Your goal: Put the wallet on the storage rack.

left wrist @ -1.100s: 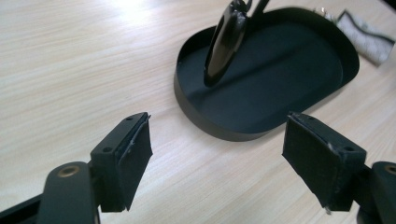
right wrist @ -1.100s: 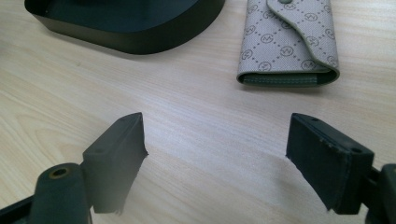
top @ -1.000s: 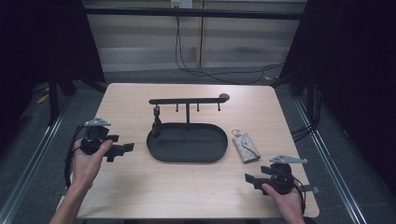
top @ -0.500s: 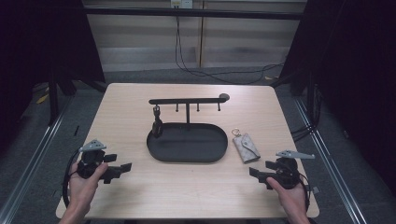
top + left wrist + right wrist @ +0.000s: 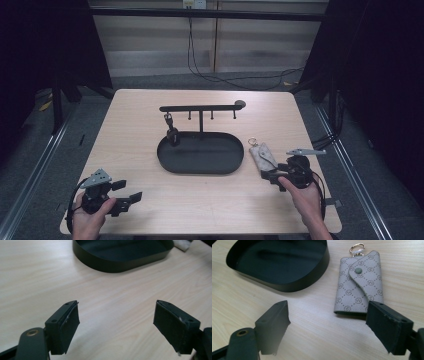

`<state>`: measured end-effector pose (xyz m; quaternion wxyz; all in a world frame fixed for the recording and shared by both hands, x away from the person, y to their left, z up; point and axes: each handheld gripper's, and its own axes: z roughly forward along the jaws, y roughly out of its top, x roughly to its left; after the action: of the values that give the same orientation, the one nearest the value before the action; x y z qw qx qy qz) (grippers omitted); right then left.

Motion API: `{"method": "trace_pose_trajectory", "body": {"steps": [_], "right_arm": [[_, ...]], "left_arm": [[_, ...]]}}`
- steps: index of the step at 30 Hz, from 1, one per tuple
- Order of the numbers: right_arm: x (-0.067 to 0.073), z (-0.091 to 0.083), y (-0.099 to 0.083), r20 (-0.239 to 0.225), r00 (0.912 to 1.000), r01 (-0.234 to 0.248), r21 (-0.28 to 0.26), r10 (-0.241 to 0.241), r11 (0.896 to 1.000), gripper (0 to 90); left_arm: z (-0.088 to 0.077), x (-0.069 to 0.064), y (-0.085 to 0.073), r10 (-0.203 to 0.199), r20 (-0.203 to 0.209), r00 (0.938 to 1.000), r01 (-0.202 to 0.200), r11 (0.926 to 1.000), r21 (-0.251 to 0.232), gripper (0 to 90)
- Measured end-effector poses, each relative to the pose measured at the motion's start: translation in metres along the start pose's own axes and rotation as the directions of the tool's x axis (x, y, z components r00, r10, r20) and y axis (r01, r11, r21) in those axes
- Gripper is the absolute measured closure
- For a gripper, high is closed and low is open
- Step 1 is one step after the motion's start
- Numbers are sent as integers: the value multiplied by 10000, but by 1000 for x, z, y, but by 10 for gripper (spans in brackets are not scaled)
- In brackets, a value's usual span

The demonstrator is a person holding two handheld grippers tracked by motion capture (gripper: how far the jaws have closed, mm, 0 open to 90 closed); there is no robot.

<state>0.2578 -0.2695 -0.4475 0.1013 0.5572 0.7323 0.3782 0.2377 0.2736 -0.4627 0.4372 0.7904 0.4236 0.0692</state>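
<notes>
Your right gripper (image 5: 327,325) stood wide open and empty just short of the key pouch (image 5: 359,282), which lay flat beside the tray (image 5: 287,282). You probably needed to straddle its near edge squarely. Your left gripper (image 5: 116,325) gaped empty too.

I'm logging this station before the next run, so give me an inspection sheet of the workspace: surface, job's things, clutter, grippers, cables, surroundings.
Surface: light wooden table, bare apart from the items below.
Job's things: black oval tray with a hook stand rising from its rear, a small dark item hanging from one hook; grey patterned key pouch with snap flap and ring, flat on the table right of the tray.
Clutter: nothing seen.
Grippers: left gripper open over bare table; right gripper open, just short of the pouch.
Cables: black cables on the floor behind the table.
Surroundings: dark room, metal rails along both sides.
</notes>
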Motion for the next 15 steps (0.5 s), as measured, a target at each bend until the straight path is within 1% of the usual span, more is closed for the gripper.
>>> {"method": "trace_pose_trajectory", "body": {"steps": [1, 2, 3, 4, 6, 7, 8, 12, 14, 15], "right_arm": [[0, 1, 2, 84, 9999, -77, 118, 76, 9999, 239], [0, 3, 6, 68, 10000, -25, 331, 22, 9994, 237], [0, 4, 8, 75, 10000, -11, 411, 8, 9992, 227], [0, 4, 11, 86, 10000, 9, 493, -14, 9988, 221], [-1, 6, 16, -19, 10000, 83, 611, -82, 9981, 218], [0, 7, 18, -3, 9999, 138, 766, -138, 9970, 218], [0, 8, 20, -39, 9998, 181, 851, -178, 9962, 218], [0, 12, 29, -3, 9997, 241, 1156, -242, 9930, 221], [1, 14, 33, -76, 9996, 291, 1308, -284, 9910, 245], [1, 15, 34, -67, 9994, 338, 1378, -332, 9899, 244]], "left_arm": [[-1, -1, -1, -37, 15, 10000, 37, 10000, -44, 205], [-1, -1, -1, 83, 21, 10000, -83, 10000, -18, 205], [-1, -2, -2, 120, -96, 9999, -119, 9999, 58, 205], [-1, -3, -2, 225, -115, 9997, -224, 9997, 114, 205], [-1, -7, -2, 581, -142, 9982, -577, 9980, 264, 205], [-1, -8, -2, 635, -230, 9977, -629, 9977, 261, 205], [0, -8, -2, 656, -219, 9976, -651, 9976, 218, 205], [1, -9, -2, 714, 120, 9974, -718, 9970, 303, 205], [1, -9, -1, 652, 195, 9977, -657, 9975, 269, 205], [1, -9, -1, 726, 220, 9971, -731, 9970, 257, 205]]}}
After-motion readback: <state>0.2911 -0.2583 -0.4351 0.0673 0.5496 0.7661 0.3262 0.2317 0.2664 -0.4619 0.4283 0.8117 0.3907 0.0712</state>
